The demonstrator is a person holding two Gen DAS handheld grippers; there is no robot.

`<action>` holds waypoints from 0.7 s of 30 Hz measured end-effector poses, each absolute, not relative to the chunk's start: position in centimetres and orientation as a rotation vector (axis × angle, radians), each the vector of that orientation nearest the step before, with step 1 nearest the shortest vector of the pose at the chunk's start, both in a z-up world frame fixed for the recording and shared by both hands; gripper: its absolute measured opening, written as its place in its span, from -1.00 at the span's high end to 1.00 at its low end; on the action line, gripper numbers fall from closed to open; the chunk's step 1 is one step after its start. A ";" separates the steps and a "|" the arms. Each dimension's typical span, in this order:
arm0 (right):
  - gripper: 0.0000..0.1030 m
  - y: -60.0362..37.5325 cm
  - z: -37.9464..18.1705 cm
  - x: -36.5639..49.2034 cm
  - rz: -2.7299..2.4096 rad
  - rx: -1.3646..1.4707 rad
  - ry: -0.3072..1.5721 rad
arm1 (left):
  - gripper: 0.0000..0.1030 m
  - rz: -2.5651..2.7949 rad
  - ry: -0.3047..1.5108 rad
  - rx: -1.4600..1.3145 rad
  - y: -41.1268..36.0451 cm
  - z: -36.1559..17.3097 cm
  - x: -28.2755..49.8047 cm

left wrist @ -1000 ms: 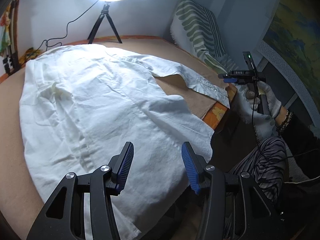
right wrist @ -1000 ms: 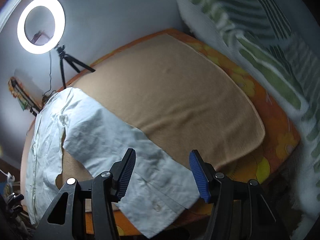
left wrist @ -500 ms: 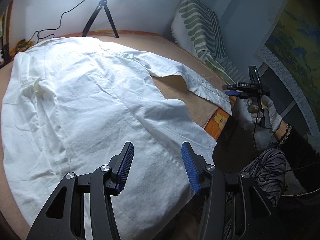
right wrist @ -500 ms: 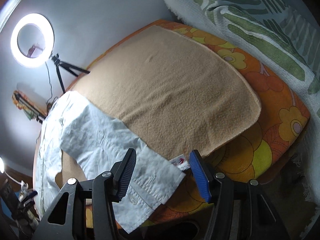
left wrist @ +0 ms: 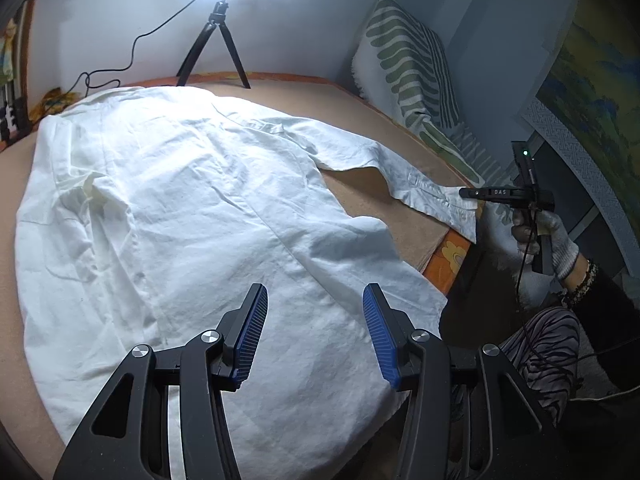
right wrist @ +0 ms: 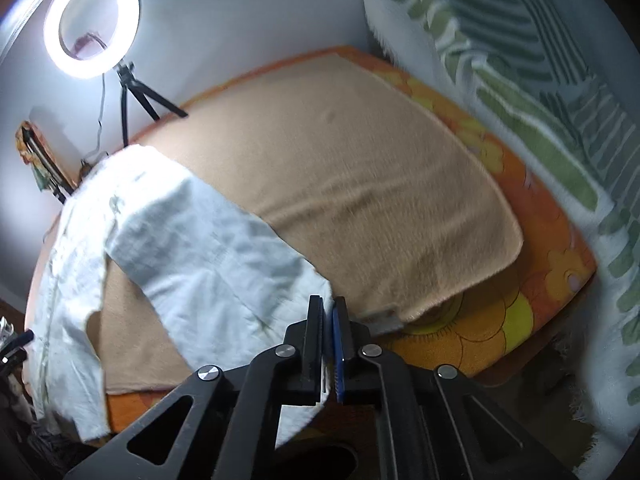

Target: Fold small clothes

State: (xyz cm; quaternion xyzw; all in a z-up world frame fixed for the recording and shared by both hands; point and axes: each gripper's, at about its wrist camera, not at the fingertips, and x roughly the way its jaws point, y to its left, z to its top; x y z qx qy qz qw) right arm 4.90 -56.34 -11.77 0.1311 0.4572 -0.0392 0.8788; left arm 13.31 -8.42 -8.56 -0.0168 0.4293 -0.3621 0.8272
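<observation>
A white shirt (left wrist: 180,220) lies spread over the bed, one sleeve (left wrist: 420,188) stretched toward the right edge. My left gripper (left wrist: 314,336) hovers open above the shirt's near hem, with nothing between its blue pads. At the sleeve's end a gloved hand (left wrist: 556,240) holds my right gripper (left wrist: 466,193). In the right wrist view the right gripper (right wrist: 330,320) is shut on the cuff of the sleeve (right wrist: 208,248), and white cloth shows between and below the pads.
A tan blanket (right wrist: 360,184) covers an orange flowered mattress (right wrist: 480,320). A ring light on a tripod (left wrist: 216,40) stands at the back by the wall. A green-striped pillow (left wrist: 408,72) leans at the right. The person's striped trouser leg (left wrist: 540,344) is beside the bed.
The right gripper has moved down onto the sleeve's cuff and shut on it. The left gripper has stayed open and drifted slightly over the shirt.
</observation>
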 end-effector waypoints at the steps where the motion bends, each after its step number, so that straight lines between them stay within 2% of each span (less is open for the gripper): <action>1: 0.97 -55.8 -11.0 4.7 -0.078 0.267 0.932 | 0.06 -0.762 0.913 -0.043 -8.2 -8.6 13.4; 12: 0.98 -41.4 -2.2 1.9 0.300 0.107 0.743 | 0.06 -0.694 0.889 -0.115 -5.9 -8.0 14.0; 16: 0.98 -34.7 -2.3 0.8 0.505 0.024 0.759 | 0.06 -0.680 0.896 -0.164 -4.8 -8.2 14.0; 21: 0.98 -27.5 -5.1 -1.6 0.729 -0.110 0.837 | 0.06 -0.688 0.921 -0.241 -4.0 -8.6 13.9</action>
